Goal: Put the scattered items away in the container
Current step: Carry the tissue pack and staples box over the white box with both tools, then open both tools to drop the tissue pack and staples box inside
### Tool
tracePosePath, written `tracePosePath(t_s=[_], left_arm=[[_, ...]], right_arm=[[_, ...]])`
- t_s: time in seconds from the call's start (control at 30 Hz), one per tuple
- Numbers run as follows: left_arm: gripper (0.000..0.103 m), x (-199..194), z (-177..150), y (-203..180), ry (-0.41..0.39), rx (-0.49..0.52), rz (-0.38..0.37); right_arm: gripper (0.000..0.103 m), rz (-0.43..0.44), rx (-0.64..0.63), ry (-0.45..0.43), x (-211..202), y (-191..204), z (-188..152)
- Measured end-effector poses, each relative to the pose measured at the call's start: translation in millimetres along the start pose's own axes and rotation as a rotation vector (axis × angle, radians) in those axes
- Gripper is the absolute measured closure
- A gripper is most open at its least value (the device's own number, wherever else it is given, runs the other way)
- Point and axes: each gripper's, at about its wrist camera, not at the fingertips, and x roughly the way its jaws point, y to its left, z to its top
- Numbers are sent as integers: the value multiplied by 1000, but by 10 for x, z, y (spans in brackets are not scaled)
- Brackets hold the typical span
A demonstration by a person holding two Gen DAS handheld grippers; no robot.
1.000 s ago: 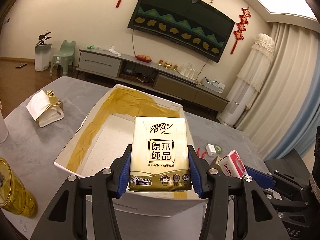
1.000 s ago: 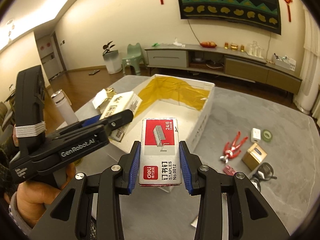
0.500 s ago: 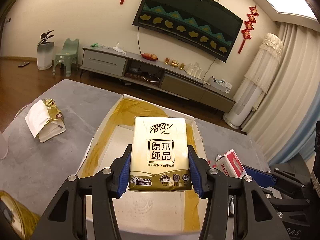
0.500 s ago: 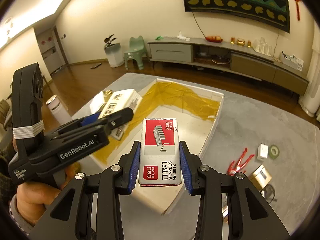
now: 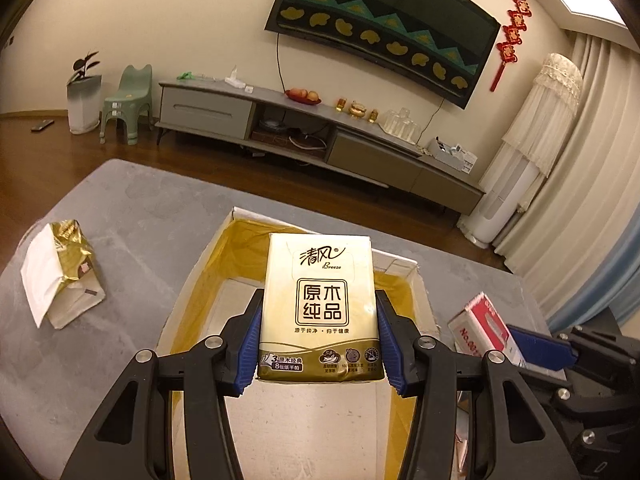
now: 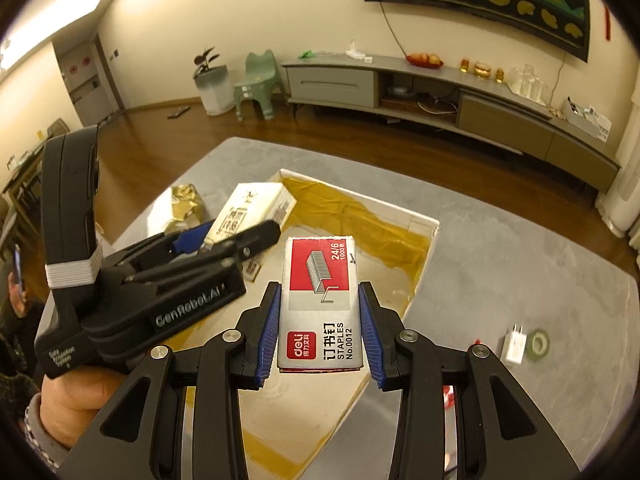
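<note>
My left gripper [image 5: 320, 336] is shut on a gold pack of tissues [image 5: 319, 304], held above the white cardboard box [image 5: 200, 280] lined with yellow tape. My right gripper [image 6: 320, 328] is shut on a red and silver staples box [image 6: 320, 300], also held over the white cardboard box [image 6: 424, 264]. In the right wrist view the left gripper [image 6: 236, 240] with the tissue pack [image 6: 256, 208] sits to the left, held by a person's hand [image 6: 76, 404]. The staples box [image 5: 484, 332] and right gripper appear at the right of the left wrist view.
A torn gold and white packet [image 5: 60, 276] lies on the grey table [image 5: 132, 216] left of the box. A white plug [image 6: 515, 344] and a green tape roll [image 6: 538, 343] lie on the table to the right. A TV cabinet [image 5: 320, 136] stands beyond.
Both grippers moved forward with their loads, from the box's near edge to above its inside. The staples box now hangs over the box's right part.
</note>
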Motion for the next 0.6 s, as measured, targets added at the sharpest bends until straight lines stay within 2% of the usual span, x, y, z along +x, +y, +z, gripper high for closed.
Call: tracePosePath(t_s=[0.23, 0.6], left_arm=[[51, 243, 55, 99, 47, -11, 9], [51, 337, 175, 147, 82, -51, -27]], right_arm=[[63, -40, -42, 50, 453, -54, 172], [63, -41, -25, 72, 710, -283, 356]])
